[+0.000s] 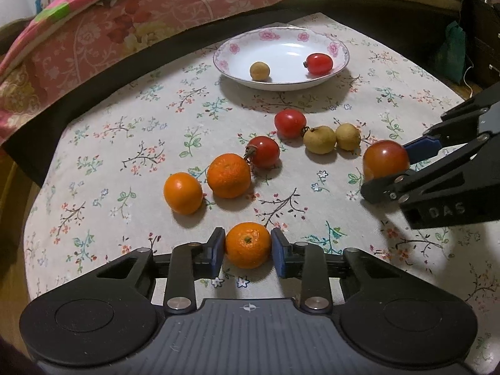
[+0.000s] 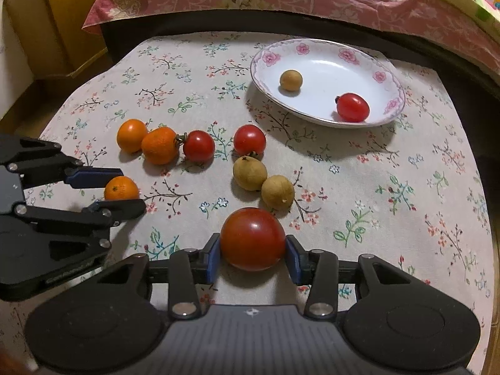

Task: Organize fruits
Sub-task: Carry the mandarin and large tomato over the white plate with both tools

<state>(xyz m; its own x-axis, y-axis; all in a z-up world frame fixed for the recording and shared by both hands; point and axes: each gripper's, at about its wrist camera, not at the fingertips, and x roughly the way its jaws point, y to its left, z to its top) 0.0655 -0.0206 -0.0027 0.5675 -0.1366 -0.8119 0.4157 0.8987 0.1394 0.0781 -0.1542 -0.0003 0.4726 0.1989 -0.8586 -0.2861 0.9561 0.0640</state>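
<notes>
My left gripper is shut on a small orange resting on the floral cloth, a blue pad against each side. In the right wrist view this left gripper holds the same orange at the left. My right gripper is shut on a large dark-red tomato, also low on the cloth. A white flowered plate at the back holds a tan round fruit and a cherry tomato.
Loose on the cloth between grippers and plate lie two oranges, two tomatoes and two tan fruits. A bed with a pink quilt borders the table's far edge.
</notes>
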